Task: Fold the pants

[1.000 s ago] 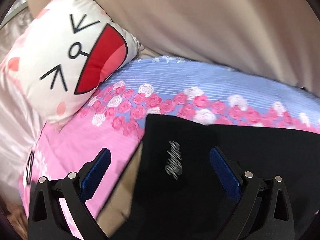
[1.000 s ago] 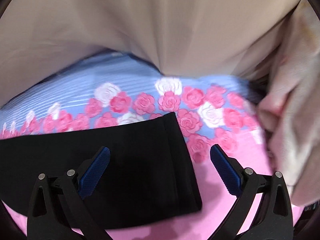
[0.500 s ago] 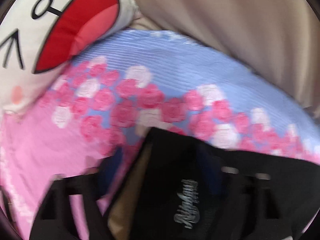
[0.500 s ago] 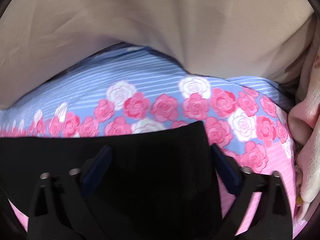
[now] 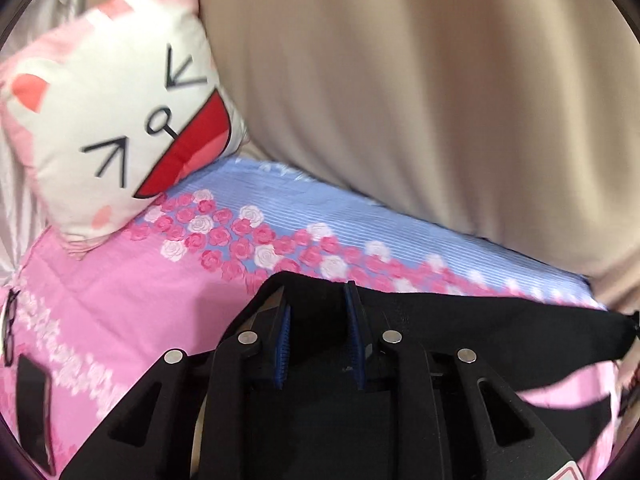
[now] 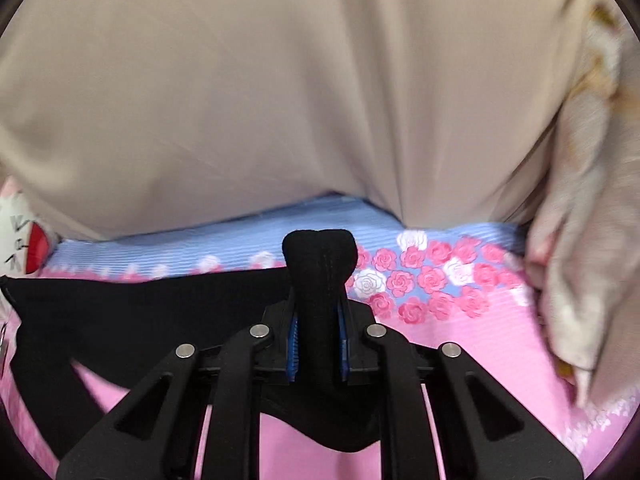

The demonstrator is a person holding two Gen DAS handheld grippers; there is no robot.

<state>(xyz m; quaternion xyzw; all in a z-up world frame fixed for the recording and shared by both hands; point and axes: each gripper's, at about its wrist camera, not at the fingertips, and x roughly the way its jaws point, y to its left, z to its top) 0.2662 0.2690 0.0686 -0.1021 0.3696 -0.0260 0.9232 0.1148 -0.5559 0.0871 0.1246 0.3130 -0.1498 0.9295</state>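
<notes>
Through my left wrist camera, my left gripper, black plastic arms with ribbed blue rubber pads, has just been closing, and its jaws now stand narrow with the edge of the soft black knit pants pinched between them. The dark cloth merges with my black fingers here, so I judge the pinch partly from how the fabric rises to the pads. The pants stretch as a taut dark band to the right, lifted off the pink cotton bedsheet with printed rose clusters and a pale blue striped band. At upper left a plump square white cushion with a drawn cat face and a red open mouth leans on the sheet. Behind it hangs a smooth beige curtain in broad soft folds. At the far left edge lie thin dark-framed glasses.

Through my right wrist camera, my right gripper has likewise just been closing, and its jaws clamp a bunched fold of the pants. A rounded, stitched knob of cloth pokes up above the pads. The rest sags leftward and hangs in a curved flap below my fingers, above the sheet. At right a crumpled cream blanket with a fuzzy nap droops, somewhat blurred.
</notes>
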